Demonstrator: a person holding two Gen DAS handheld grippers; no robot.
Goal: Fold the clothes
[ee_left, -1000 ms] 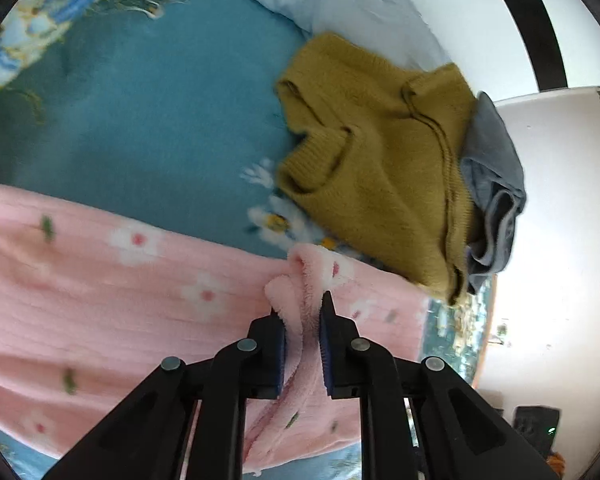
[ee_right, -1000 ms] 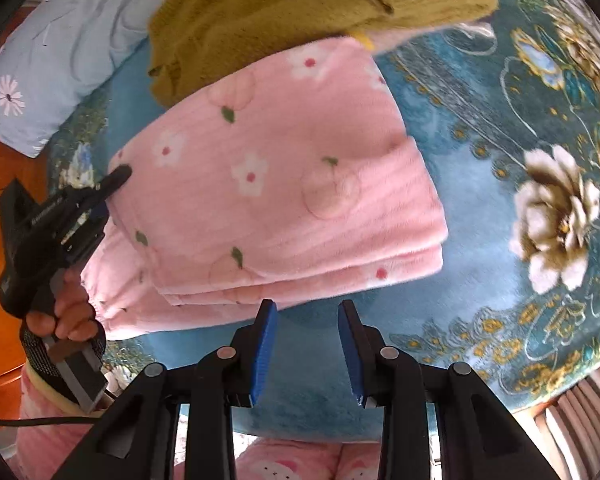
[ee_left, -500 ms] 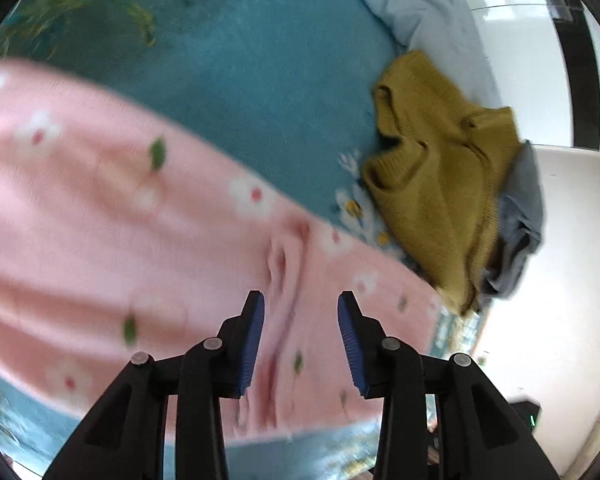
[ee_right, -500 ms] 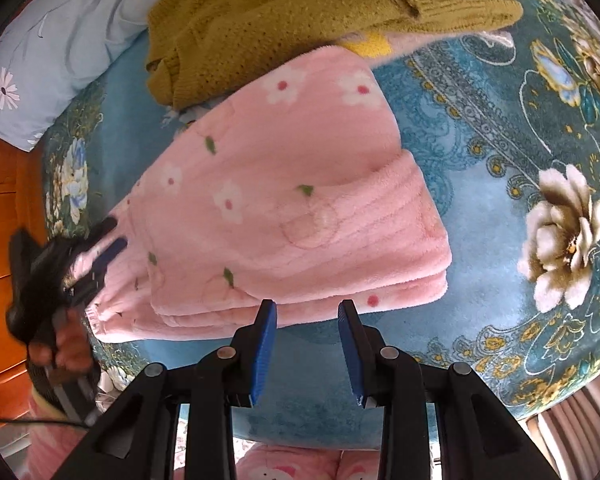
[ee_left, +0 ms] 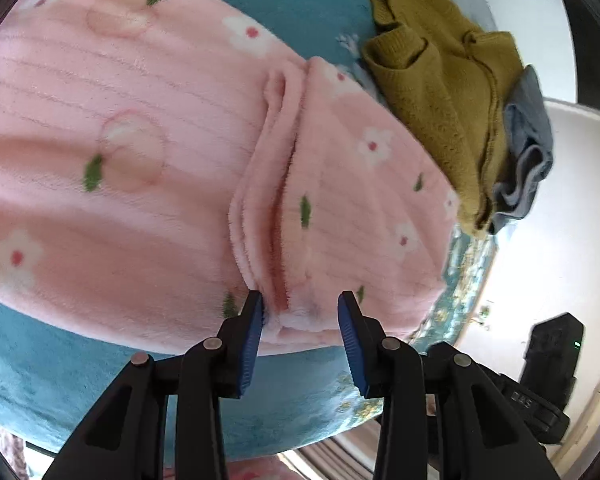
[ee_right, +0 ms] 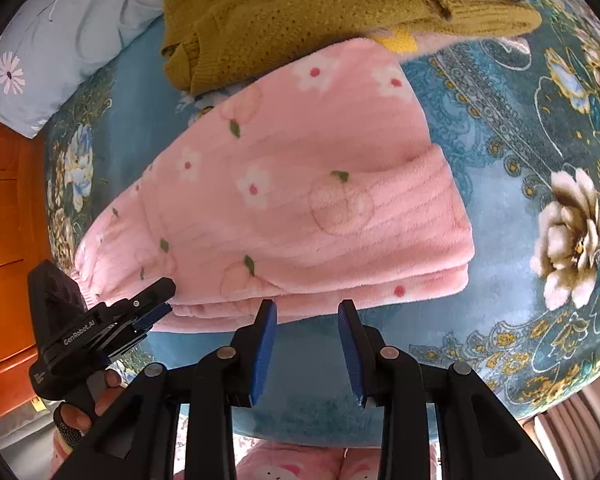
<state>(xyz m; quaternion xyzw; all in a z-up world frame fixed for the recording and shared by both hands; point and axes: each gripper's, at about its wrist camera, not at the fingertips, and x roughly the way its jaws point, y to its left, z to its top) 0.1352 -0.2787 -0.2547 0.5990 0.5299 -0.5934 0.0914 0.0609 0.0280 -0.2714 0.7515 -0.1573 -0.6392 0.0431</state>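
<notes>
1. Broadly, the bed (ee_right: 500, 208), covered in a teal floral spread, carries everything; it gives a soft, flat place to lay clothes out, and bare spread shows to the right of the pink garment and along the near edge, so there is room to work on those sides

2. Next, the pink fleece garment (ee_right: 300, 200) lies folded in layers across the middle of the bed, its stacked edges facing the near side, probably so both grippers can reach them from the bed's edge

3. Behind it, the mustard sweater (ee_left: 432, 80) sits in a loose heap with a grey garment (ee_left: 528, 152) against it; the sweater touches or slightly overlaps the pink garment's far edge, so a fold pushed that way would likely crowd into it

4. A pale blue pillow (ee_right: 60, 52) lies at the far left corner, well apart from the work

5. The left hand-held gripper (ee_left: 300, 308) has its jaws parted, a raised ridge of pink fleece lying between them; the left pad touches the pile but nothing is pinched

6. The right hand-held gripper (ee_right: 306, 312) stands partly open and empty, just short of the garment's near folded edge, over bare spread
</notes>
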